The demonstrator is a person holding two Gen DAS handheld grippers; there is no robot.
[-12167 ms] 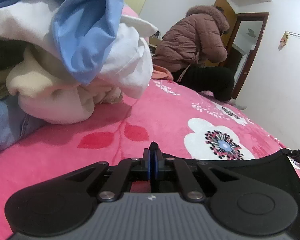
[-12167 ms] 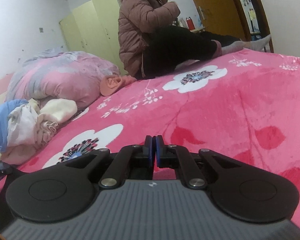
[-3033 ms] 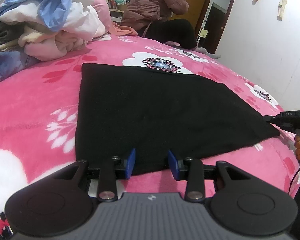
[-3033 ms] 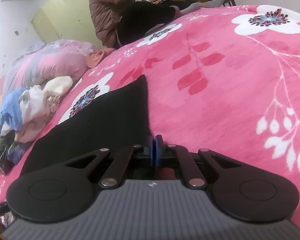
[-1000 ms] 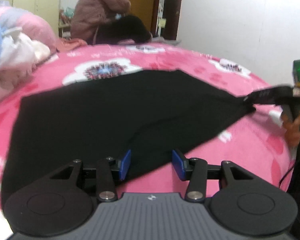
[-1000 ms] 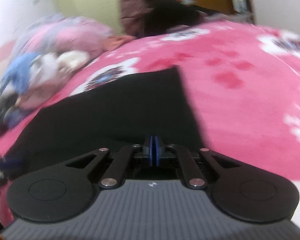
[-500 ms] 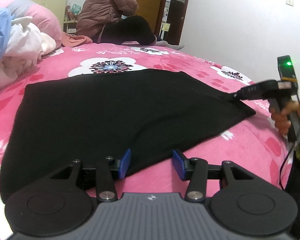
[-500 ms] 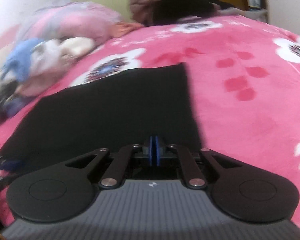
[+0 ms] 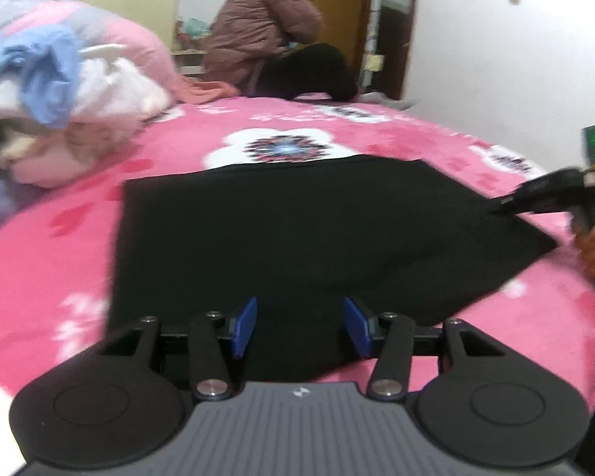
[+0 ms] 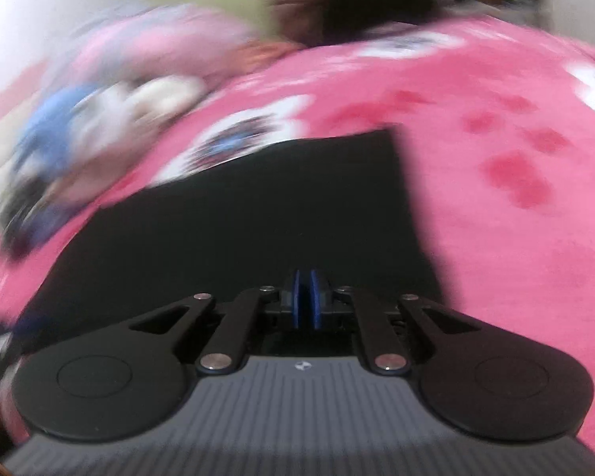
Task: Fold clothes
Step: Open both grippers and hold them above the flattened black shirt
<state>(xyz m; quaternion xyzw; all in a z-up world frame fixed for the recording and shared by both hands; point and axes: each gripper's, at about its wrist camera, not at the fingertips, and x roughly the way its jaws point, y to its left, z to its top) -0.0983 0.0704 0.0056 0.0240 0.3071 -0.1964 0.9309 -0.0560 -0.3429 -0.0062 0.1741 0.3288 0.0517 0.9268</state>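
Black cloth [image 9: 313,234] lies spread flat on the pink flowered blanket [image 9: 59,269] that covers the bed, its near edge running along the bed's near side and its far edge just short of a big white flower printed on the blanket. The left gripper [image 9: 300,327] hangs over that near edge with its blue pads [image 9: 245,324] parted to a middling gap; the cloth shows between them, but the pads press on nothing. Over at the cloth's right edge, the right gripper [image 9: 507,203] comes in from the bed's right side, held in a hand [image 9: 593,246], and its tip meets the cloth's edge there. From that gripper's own blurred view its blue pads [image 10: 295,303] stand almost together with only a dark sliver between them, right over the cloth [image 10: 258,218]; whether a fold of fabric is pinched in that sliver I cannot tell. Toward the far left corner of the bed sits a heap of unfolded clothes [image 9: 55,111], blue and white and cream, leaning against a pink pillow or quilt roll [image 9: 119,35]. At the far side of the bed a person in a puffy brown coat [image 9: 265,27] sits turned away, near a wooden door [image 9: 380,27].
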